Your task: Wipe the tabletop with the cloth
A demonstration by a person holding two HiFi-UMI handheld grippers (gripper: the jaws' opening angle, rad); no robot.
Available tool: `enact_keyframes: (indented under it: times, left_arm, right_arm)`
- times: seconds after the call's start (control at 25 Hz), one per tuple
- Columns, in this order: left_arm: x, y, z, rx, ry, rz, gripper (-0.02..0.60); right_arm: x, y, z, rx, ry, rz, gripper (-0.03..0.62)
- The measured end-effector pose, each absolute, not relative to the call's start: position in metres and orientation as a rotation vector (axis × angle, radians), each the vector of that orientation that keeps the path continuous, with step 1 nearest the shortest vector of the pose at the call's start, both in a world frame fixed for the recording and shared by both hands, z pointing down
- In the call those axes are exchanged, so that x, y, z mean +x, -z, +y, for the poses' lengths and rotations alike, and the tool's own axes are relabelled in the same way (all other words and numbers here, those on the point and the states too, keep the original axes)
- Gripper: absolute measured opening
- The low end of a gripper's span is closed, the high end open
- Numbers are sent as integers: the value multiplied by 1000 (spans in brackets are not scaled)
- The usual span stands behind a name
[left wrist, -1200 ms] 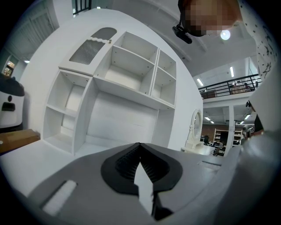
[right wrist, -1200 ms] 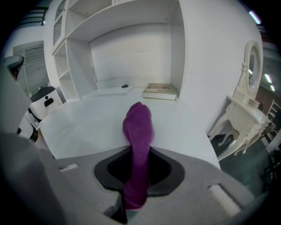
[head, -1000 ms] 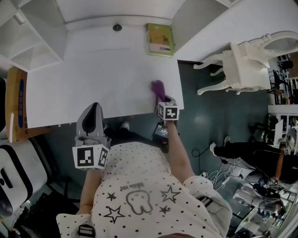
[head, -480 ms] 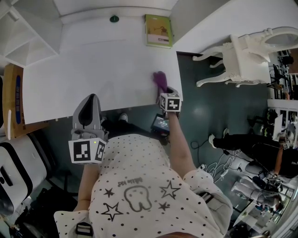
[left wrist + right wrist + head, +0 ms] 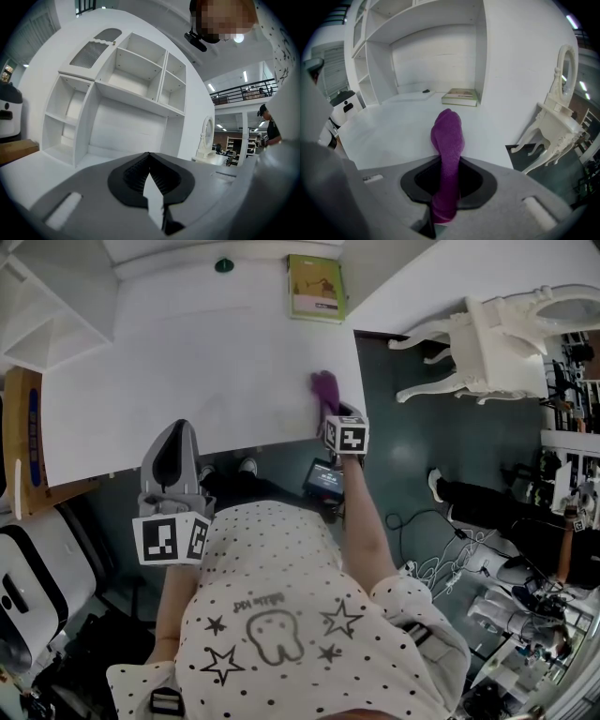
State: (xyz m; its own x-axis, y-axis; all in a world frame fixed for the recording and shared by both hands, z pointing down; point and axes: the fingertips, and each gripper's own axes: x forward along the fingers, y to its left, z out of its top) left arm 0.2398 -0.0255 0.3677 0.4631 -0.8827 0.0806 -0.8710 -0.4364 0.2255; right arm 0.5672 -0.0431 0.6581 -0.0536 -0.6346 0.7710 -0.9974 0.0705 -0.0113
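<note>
Right gripper (image 5: 334, 418) first, from the head view: it is sitting at the tabletop's (image 5: 187, 362) near right corner, pinching the purple cloth (image 5: 324, 390), which is pointing away from me. Nearly all the bare surface is lying to its left. My left gripper (image 5: 176, 442) is hovering short of the near edge. Its own view is showing jaws closed on nothing. The right gripper view is showing the cloth (image 5: 447, 136) clamped lengthwise, free end seemingly resting on the tabletop (image 5: 384, 126).
</note>
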Motion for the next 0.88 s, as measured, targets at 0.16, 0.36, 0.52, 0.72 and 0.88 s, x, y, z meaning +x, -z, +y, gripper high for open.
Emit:
enact_keyframes:
  times: [0.16, 0.36, 0.52, 0.72, 0.88]
  left_arm:
    - [243, -366, -26, 2484, 67, -1510, -6]
    - [246, -365, -25, 2483, 68, -1510, -5]
    - [246, -365, -26, 2482, 72, -1516, -5]
    - [243, -366, -27, 2477, 72, -1526, -5]
    - [243, -366, -28, 2475, 74, -1528, -5]
  right_arm:
    - [573, -658, -43, 1630, -780, -1748, 69]
    - [581, -657, -41, 1638, -786, -1741, 71]
    - [587, -657, -41, 1641, -789, -1734, 71]
    - [592, -659, -41, 1640, -784, -1729, 69]
    - [599, -660, -40, 1648, -800, -1719, 69]
